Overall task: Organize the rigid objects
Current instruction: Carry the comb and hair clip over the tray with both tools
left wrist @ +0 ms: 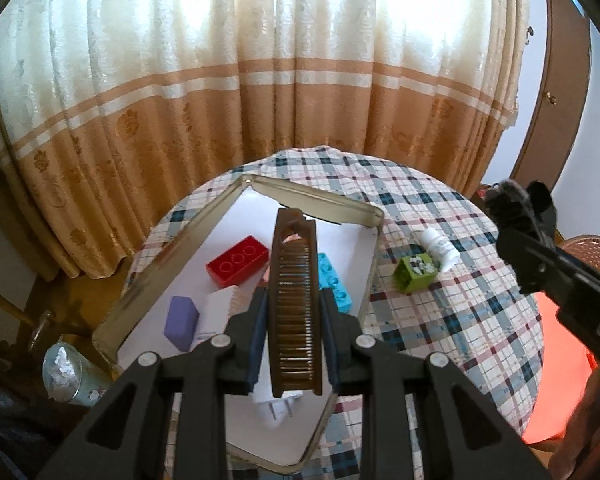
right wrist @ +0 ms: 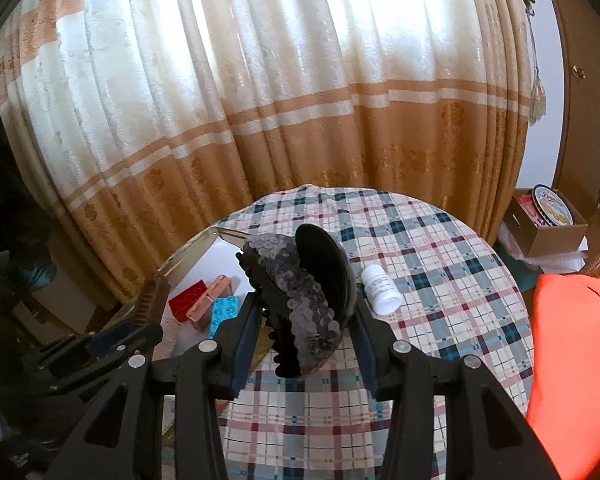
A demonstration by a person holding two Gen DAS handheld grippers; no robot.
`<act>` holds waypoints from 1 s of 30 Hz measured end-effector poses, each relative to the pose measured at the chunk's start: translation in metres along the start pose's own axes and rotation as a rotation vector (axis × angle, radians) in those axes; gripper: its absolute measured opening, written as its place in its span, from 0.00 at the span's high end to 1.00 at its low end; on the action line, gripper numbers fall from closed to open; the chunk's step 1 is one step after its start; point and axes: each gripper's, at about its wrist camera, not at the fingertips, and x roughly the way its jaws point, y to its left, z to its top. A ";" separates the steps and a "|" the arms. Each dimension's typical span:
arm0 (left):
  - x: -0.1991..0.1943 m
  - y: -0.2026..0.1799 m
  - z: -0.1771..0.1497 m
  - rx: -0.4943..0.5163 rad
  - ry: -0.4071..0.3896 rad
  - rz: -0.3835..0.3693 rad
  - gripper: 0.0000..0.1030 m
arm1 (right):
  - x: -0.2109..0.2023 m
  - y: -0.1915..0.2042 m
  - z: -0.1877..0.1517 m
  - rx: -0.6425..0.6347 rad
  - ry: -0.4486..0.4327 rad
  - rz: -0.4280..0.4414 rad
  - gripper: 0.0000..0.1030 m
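Observation:
My left gripper (left wrist: 294,300) is shut on a brown comb (left wrist: 296,300) and holds it above the open metal tin (left wrist: 164,276). The tin holds a red brick (left wrist: 238,264), a blue brick (left wrist: 334,284), a purple block (left wrist: 181,320) and a white plug (left wrist: 220,312). My right gripper (right wrist: 306,308) is shut on a black sequined hair clip (right wrist: 300,300), held above the checked table (right wrist: 440,280). It shows at the right of the left wrist view (left wrist: 520,216). A green block (left wrist: 416,272) and a white bottle (left wrist: 440,248) lie on the cloth right of the tin.
A pink box (right wrist: 212,300) lies in the tin. A curtain (left wrist: 260,80) hangs behind the round table. An orange cloth (right wrist: 572,360) is at the right, a cardboard box (right wrist: 548,220) on the floor, a cup (left wrist: 66,372) at the left.

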 end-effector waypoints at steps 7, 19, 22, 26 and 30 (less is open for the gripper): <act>-0.002 0.008 0.000 -0.006 -0.010 0.026 0.77 | -0.005 0.017 0.004 -0.030 -0.018 0.020 0.55; -0.004 0.024 0.001 -0.015 -0.027 0.093 0.77 | -0.007 0.037 0.008 -0.068 -0.032 0.037 0.55; -0.004 0.031 0.001 -0.028 -0.026 0.110 0.77 | -0.005 0.043 0.009 -0.082 -0.032 0.043 0.55; -0.004 0.039 0.001 -0.042 -0.026 0.132 0.77 | -0.001 0.050 0.010 -0.092 -0.031 0.055 0.55; -0.004 0.046 0.001 -0.051 -0.026 0.149 0.77 | 0.002 0.055 0.010 -0.096 -0.030 0.065 0.55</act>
